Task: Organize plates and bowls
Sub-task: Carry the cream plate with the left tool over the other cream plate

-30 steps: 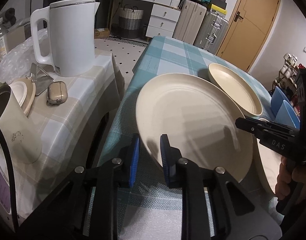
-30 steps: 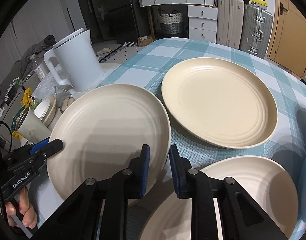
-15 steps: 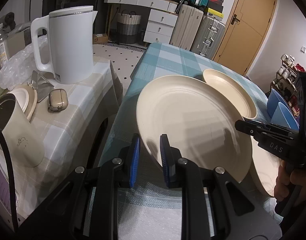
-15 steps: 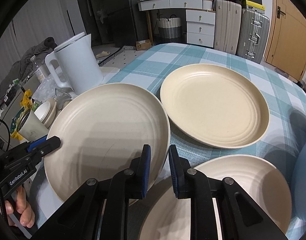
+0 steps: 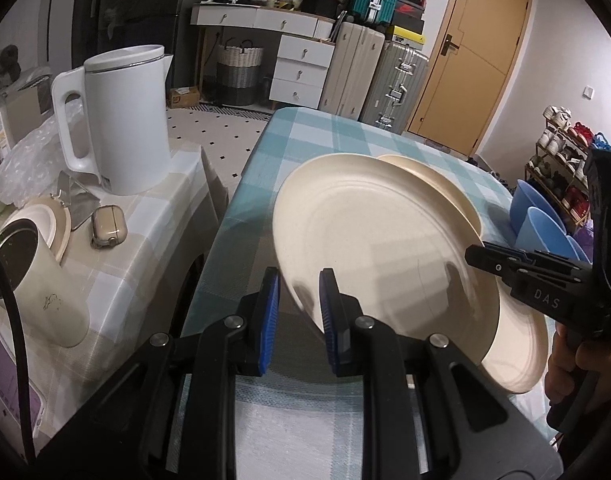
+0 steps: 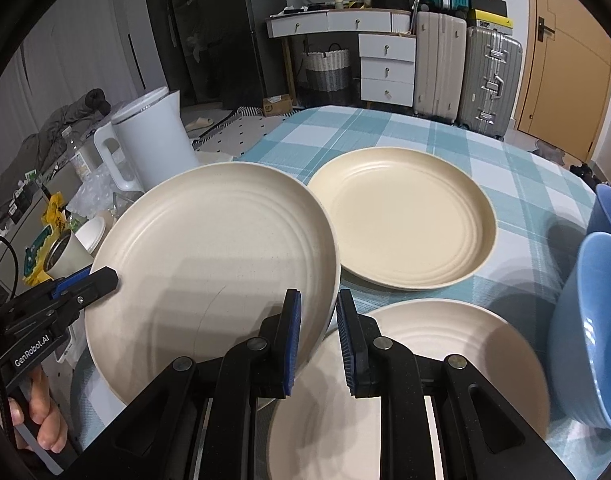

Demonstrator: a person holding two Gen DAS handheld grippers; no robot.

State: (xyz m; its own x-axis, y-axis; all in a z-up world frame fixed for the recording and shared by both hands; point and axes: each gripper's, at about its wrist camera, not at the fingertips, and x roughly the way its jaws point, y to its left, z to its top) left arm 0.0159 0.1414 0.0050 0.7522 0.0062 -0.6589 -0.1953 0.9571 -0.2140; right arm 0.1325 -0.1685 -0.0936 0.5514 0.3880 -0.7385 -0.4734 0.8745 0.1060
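Both grippers hold one large cream plate [image 5: 381, 248] [image 6: 213, 264] above the checked table. My left gripper [image 5: 299, 314] is shut on its left rim. My right gripper [image 6: 317, 336] is shut on its right rim. A second cream plate [image 6: 405, 216] lies on the table beyond it; only its rim shows in the left wrist view [image 5: 445, 184]. A third cream plate [image 6: 417, 376] lies under my right gripper, also in the left wrist view [image 5: 521, 356]. Two blue bowls [image 6: 597, 320] [image 5: 545, 228] stand at the table's right side.
A white kettle [image 5: 121, 120] [image 6: 149, 136], a cream mug [image 5: 33, 280], a small case [image 5: 109, 232] and clutter sit on a side table left of the blue checked table [image 6: 385, 128]. Suitcases, drawers and a door stand at the back.
The held plate has risen off the table and tilted, carried to the right over the third plate. Both grippers have stayed shut on its rim.
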